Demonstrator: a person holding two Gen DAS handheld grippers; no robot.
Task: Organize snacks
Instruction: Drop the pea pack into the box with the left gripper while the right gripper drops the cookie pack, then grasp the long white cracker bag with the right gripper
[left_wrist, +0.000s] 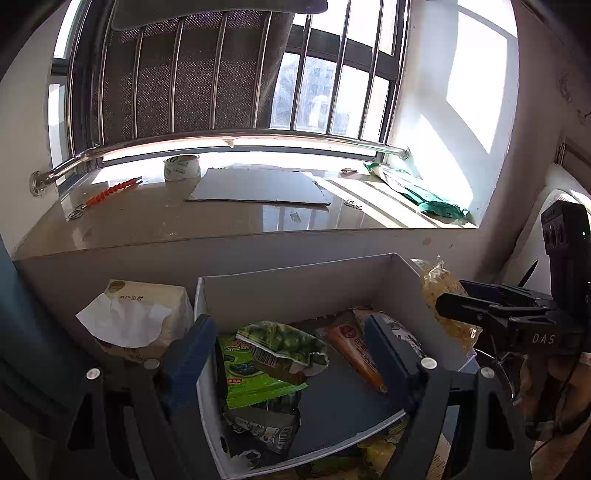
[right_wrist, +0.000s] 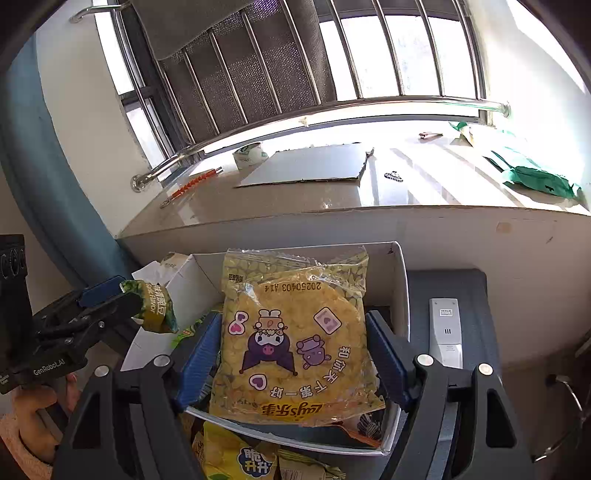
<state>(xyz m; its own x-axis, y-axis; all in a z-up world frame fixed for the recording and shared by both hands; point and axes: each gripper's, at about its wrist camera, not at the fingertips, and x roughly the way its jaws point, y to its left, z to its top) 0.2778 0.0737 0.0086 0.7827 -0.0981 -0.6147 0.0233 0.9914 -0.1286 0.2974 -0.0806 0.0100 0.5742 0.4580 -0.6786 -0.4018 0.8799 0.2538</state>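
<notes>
The windowsill (left_wrist: 236, 218) of pale stone runs across the back, with a flat cardboard sheet (left_wrist: 258, 186) and a tape roll (left_wrist: 181, 168) on it. Below stands the white box (left_wrist: 295, 280), open at the top, with snack packets inside. The right gripper (right_wrist: 293, 354) pinches the yellow chips bag (right_wrist: 295, 343) between its blue pads, just above the box. The left gripper (left_wrist: 291, 354) pinches a small green snack packet (left_wrist: 284, 347), over the left part of the box. A tissue pack (left_wrist: 140, 317) lies beside the box, and a white remote (right_wrist: 445, 332) on the other side
</notes>
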